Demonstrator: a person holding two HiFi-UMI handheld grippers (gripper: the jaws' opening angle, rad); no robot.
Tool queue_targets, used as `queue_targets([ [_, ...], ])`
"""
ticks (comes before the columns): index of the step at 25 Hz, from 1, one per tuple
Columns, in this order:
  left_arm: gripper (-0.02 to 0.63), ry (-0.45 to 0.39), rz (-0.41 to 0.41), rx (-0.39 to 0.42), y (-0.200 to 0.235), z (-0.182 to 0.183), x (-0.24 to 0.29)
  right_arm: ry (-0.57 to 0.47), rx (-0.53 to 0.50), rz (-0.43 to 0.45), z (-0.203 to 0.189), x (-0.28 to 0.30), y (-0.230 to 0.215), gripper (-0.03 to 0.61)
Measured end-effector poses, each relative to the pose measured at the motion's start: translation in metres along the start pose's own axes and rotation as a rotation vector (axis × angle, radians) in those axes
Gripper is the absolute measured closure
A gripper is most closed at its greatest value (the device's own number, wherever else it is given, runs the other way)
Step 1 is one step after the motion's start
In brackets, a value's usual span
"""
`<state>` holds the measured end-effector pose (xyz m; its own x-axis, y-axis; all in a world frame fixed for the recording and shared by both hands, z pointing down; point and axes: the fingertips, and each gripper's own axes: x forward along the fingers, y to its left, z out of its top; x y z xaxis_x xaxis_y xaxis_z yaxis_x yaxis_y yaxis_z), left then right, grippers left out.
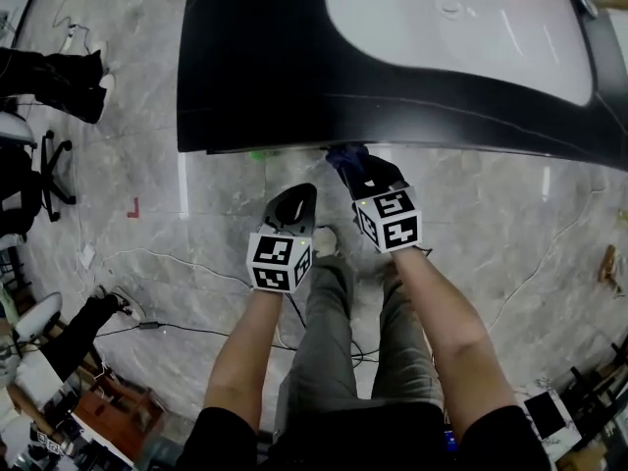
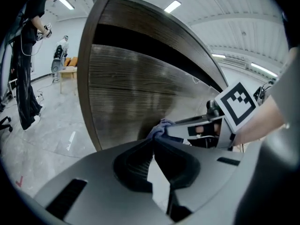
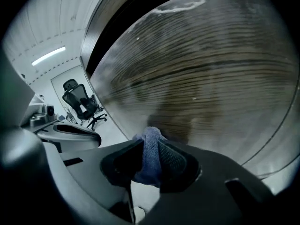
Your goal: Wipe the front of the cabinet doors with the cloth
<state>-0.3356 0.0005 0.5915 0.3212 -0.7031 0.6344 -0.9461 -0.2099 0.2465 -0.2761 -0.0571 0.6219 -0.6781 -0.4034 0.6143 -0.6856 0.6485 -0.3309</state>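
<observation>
Grey marble floor (image 1: 491, 224) is seen all round, cables trailing over it, with a dark-topped vanity bench (image 1: 255, 77) and its white basin (image 1: 451, 27) at 12 o'clock in the head view. The wood-grain cabinet door (image 3: 211, 78) hangs under that top, so from above its front is mostly hidden by the overhang.

So, the bit that matters: the blue cloth (image 3: 151, 153) is clamped between the fingers of the right gripper (image 3: 150, 146), bunched up, with a small tuft poking out past the tips toward the door at 12 o'clock. Whether the tuft is actually pressed on the wood or just shy of it can't be told, though a shadow is thrown on the grain right behind it, so it's judged to be very close.

The left gripper (image 1: 294, 204) is held back at roughly 8 o'clock from the right one, fingers together with nothing between them, well off the door. The right is clearly the nearer one and the only one loaded.

The grain runs side to side across the door, so the wipe is probably best taken along it, toward 3 or 9 o'clock, with the tuft kept square to the face. With that little cloth sticking out, bare fingertips could scrape the wood.
</observation>
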Motion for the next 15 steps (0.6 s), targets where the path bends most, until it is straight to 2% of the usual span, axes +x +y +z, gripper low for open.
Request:
queue_targets([
  [15,0.597,0.033,-0.119,0.037,-0.117,0.009,0.063,-0.009,0.033,-0.091,-0.020,-0.072,-0.110,0.472],
])
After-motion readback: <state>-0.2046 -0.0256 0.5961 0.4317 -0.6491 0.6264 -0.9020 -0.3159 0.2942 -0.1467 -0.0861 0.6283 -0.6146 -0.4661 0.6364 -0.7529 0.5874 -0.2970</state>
